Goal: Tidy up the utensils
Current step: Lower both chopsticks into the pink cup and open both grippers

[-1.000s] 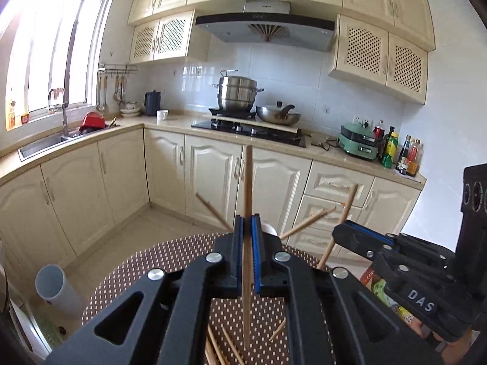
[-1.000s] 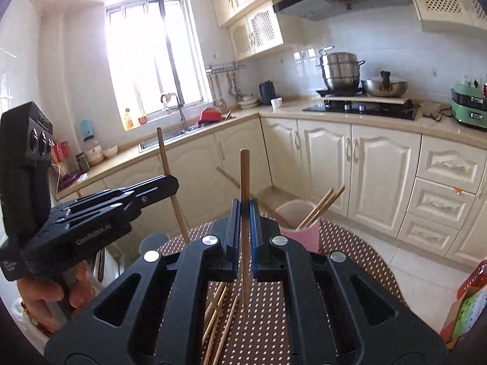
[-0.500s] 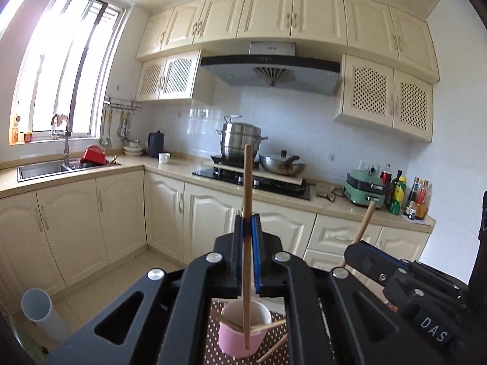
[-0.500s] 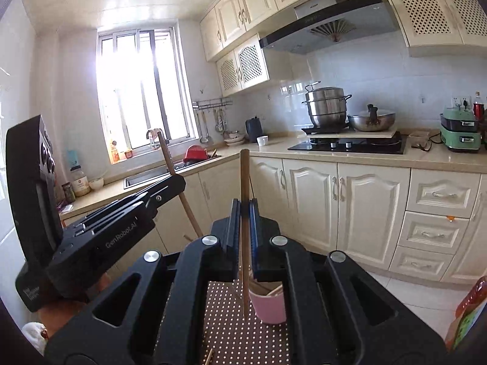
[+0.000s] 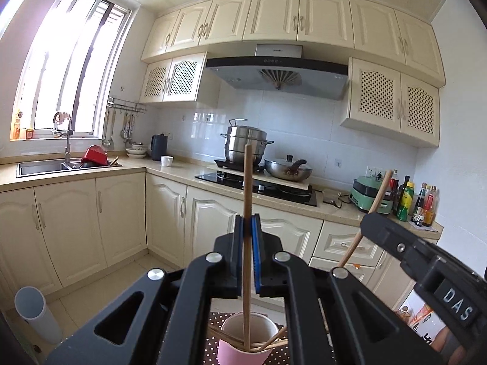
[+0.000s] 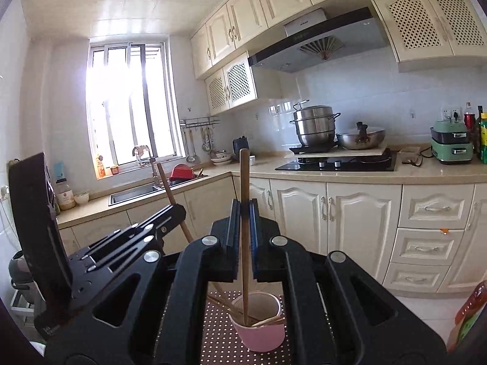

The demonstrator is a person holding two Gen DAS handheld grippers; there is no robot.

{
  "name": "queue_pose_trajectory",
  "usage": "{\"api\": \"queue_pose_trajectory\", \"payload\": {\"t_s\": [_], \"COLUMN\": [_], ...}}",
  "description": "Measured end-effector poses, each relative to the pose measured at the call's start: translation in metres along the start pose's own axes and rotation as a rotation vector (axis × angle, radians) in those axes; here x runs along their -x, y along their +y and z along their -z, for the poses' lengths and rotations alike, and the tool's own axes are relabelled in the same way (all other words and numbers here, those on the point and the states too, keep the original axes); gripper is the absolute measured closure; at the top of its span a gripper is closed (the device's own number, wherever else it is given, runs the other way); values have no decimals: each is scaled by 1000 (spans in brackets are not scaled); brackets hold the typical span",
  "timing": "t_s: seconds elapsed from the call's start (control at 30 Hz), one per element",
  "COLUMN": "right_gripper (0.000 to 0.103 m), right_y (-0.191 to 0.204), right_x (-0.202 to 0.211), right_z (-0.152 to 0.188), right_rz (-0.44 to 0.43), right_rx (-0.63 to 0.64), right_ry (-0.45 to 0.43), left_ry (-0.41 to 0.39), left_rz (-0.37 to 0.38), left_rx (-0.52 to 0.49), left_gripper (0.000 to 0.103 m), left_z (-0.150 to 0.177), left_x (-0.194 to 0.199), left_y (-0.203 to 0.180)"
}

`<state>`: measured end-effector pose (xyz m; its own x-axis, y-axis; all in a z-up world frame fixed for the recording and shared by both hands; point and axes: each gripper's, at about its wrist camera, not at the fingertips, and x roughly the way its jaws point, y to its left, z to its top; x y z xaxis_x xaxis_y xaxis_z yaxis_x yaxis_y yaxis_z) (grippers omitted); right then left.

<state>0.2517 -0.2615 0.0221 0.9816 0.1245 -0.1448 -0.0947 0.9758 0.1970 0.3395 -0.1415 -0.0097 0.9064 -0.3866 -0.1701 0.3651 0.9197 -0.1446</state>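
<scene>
Both the left gripper (image 5: 247, 243) and right gripper (image 6: 244, 231) clamp a chopstick (image 5: 247, 182) upright above the pink cup (image 6: 261, 331), apparently ready to release it inside.

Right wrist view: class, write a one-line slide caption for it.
Right gripper holds a chopstick upright, its lower end inside the pink cup, left gripper alongside.
</scene>
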Motion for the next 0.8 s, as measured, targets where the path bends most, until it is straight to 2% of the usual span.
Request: {"api": "queue_pose_trajectory", "payload": {"t_s": [0.2, 0.47, 0.5, 0.53, 0.57, 0.8], "right_gripper": [97, 97, 97, 97, 97, 97], "right_y": [-3, -2, -1, -1, -1, 1], "right_x": [-9, -13, -13, -13, -14, -17], "right_z": [5, 11, 12, 12, 13, 17], "right_rz": [5, 6, 6, 6, 6, 8], "right_rx": [-6, -2, -2, -2, -2, -5], "right_ry": [11, 26, 28, 31, 33, 55], "left_ry": [35, 38, 38, 36, 32, 17], "left_rz": [15, -18, -23, -26, -31, -58], "left_rx": [-2, -22, -23, -22, -20, -12], "left_gripper": [97, 96, 92, 79, 73, 68], "left_z": [11, 17, 17, 17, 17, 17], "left_x": [-8, -9, -9, -8, -8, 2], "left_y": [6, 9, 10, 11, 11, 20]}}
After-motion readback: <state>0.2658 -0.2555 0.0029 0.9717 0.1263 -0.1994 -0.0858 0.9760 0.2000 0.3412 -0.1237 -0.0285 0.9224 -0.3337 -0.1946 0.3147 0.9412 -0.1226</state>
